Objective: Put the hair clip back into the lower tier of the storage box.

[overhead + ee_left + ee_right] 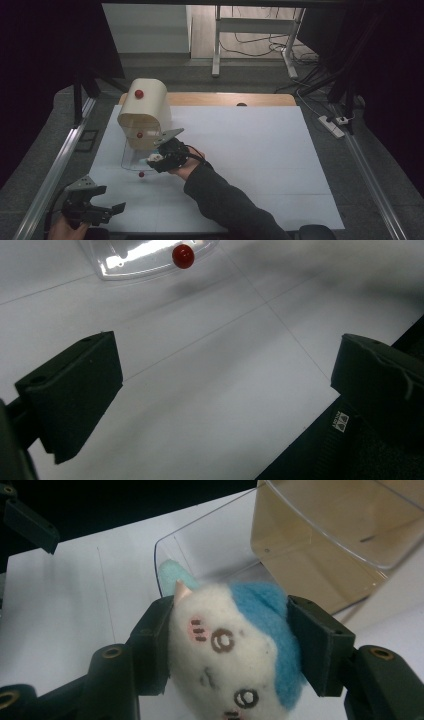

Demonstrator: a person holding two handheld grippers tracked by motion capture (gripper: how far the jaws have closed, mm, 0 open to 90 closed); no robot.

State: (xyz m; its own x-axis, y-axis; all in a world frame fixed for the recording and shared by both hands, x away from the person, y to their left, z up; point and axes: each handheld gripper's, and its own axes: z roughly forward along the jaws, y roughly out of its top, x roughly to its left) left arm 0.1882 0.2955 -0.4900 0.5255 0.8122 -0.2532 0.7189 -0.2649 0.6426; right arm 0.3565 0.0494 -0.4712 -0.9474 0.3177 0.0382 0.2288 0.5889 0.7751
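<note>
Right hand-held gripper [227, 650] clenches a white-and-blue plush toy [235, 650] over the white-covered table [260, 150], beside a clear plastic tray [200, 555]; left hand-held gripper [102, 209] hangs released; dim room, grey floor

Right claw [156, 161] clamped at arm's reach, left claw [102, 202] agape, low

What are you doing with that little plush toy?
The right gripper is squeezing a small white-and-blue plush toy and holds it at the open clear door of a cream bread box. The left gripper waits open near the table's front corner, holding nothing.
</note>
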